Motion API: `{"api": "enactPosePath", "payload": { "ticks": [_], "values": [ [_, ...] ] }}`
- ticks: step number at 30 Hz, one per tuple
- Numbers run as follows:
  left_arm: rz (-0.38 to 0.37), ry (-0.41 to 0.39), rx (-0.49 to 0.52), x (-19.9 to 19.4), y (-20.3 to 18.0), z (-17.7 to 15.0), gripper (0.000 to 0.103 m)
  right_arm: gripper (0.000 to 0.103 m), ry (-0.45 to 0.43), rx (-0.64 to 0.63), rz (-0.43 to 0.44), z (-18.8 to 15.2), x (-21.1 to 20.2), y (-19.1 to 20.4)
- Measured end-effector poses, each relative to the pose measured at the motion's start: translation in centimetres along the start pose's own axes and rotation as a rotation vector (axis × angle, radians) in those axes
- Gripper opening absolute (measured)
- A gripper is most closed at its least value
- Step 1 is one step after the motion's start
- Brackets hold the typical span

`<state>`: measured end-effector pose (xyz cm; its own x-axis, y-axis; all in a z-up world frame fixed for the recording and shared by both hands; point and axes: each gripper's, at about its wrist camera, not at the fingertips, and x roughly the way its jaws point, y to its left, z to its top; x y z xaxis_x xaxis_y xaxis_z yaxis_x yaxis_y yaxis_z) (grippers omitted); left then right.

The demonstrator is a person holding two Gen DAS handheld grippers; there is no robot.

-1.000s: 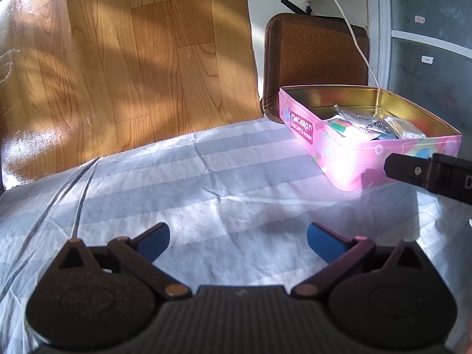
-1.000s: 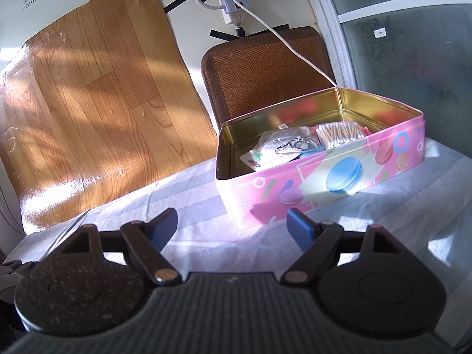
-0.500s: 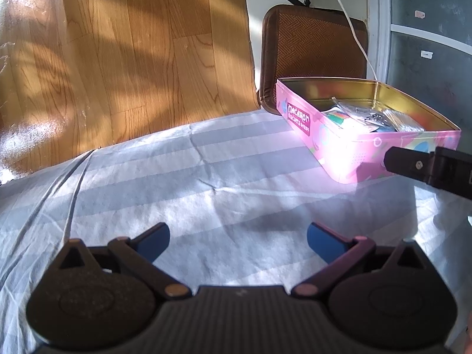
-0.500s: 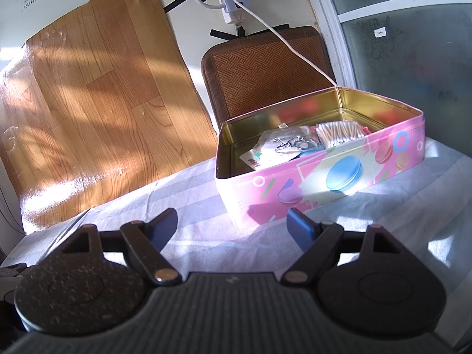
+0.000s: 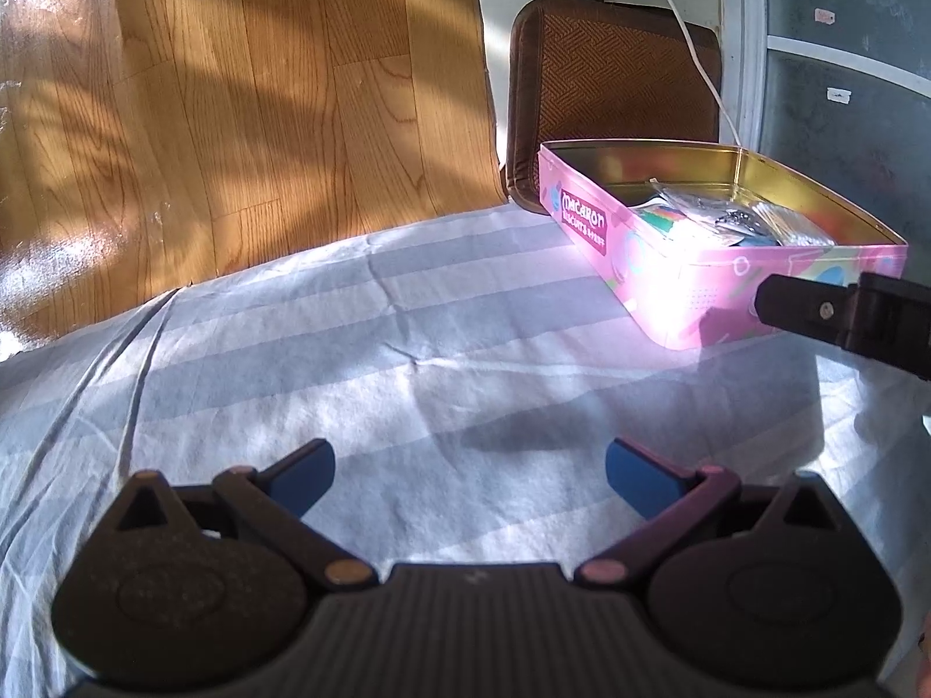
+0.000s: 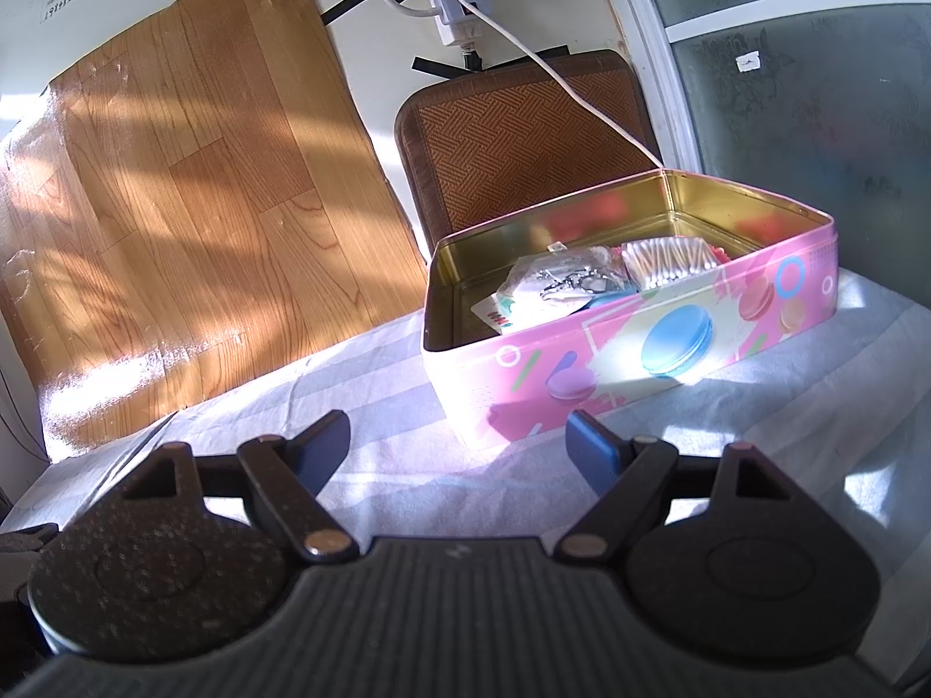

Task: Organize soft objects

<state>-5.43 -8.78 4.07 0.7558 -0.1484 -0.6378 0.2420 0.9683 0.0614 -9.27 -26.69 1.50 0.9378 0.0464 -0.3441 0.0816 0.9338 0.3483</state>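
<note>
Both tongs, left [image 5: 470,474] and right [image 6: 458,443], stay spread, holding nothing. My left has dropped lower beside the pink rectangular macaron tin [image 6: 628,349] holding packets; right unchanged, facing it.

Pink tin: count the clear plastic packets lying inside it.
2 visible in the pink tin: a cotton swab packet toward the right, a packet of small metal bits left of it. Others may be hidden underneath.

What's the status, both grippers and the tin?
Left gripper open, empty. Right gripper open, empty, just short of the pink tin. Tin open, packets inside. Nothing between gripper and tin.
</note>
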Motion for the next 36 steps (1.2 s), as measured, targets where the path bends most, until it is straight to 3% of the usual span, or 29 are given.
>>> {"api": "enactPosePath", "payload": {
  "ticks": [36],
  "values": [
    [-0.028, 0.037, 0.000, 0.44, -0.26, -0.23, 0.103, 0.084, 0.002, -0.001, 0.000, 0.00, 0.20, 0.03]
  ]
}}
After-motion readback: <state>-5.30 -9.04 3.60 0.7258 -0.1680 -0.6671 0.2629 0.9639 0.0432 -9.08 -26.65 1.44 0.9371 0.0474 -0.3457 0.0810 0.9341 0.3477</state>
